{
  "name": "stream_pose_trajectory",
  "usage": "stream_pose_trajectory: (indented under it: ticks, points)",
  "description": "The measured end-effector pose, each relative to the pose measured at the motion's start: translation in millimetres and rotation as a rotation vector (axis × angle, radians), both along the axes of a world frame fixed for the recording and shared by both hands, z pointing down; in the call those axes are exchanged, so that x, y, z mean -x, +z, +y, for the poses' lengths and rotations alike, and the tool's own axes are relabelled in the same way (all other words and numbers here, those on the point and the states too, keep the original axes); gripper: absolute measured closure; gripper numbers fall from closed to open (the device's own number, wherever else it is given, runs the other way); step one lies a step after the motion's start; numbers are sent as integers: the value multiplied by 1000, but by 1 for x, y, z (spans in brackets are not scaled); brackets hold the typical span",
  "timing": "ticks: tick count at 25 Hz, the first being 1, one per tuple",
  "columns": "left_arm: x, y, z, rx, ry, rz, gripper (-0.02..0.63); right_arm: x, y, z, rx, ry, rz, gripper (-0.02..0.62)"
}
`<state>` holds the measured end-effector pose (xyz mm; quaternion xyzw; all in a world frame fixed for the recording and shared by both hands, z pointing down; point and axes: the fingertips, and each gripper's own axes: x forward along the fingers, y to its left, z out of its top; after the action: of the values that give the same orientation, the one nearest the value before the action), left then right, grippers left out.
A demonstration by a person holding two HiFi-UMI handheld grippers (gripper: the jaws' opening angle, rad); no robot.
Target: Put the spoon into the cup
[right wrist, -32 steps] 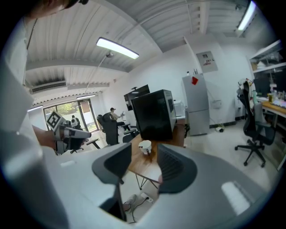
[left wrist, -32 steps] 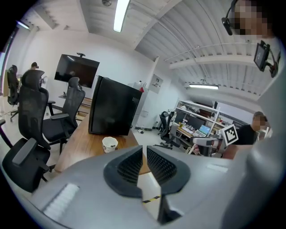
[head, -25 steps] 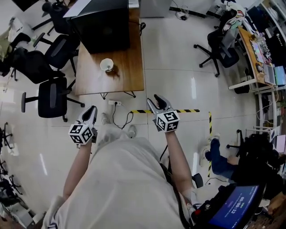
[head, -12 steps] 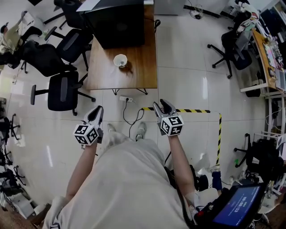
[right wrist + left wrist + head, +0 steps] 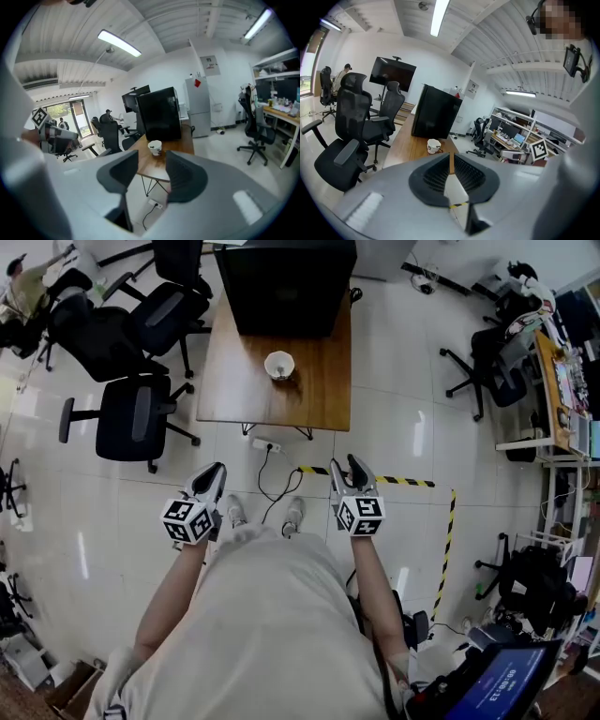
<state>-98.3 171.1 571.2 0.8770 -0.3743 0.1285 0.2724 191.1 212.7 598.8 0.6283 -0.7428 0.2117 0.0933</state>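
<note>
your left tongs (image 5: 215,471) are all but closed on nothing; your right tongs (image 5: 346,465) gape, empty. the cup (image 5: 279,364) stands on the surface (image 5: 239,390), well ahead.

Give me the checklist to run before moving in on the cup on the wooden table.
1. Cup found, upright on the wooden table: ok.
2. Spoon found: cannot tell; too small to make out in any view.
3. Right gripper open and empty: ok.
4. Left gripper ready to grasp: not ok; its jaws are together, with nothing between them.
5. Cup within reach: not ok; both grippers hang over the floor, short of the table's near edge.
6. Walking path: cannot tell; a power strip and its cable lie on the floor ahead.
</note>
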Motion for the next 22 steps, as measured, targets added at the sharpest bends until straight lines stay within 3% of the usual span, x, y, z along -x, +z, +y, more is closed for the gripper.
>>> stream_pose_trajectory:
  ticks: [9, 13, 17, 22]
  points:
    - [40, -1, -18, -24, 82, -10, 601, 54, -26, -6, -82, 15, -30, 419]
    - [43, -3, -28, -34, 116, -3, 601, 66, -25, -6, -77, 30, -20, 419]
    - [44, -6, -38, -44, 137, 4, 601, 71, -21, -8, -57, 48, -1, 476]
    - [39, -11, -38, -53, 143, 7, 601, 70, -24, -9, -58, 43, 19, 477]
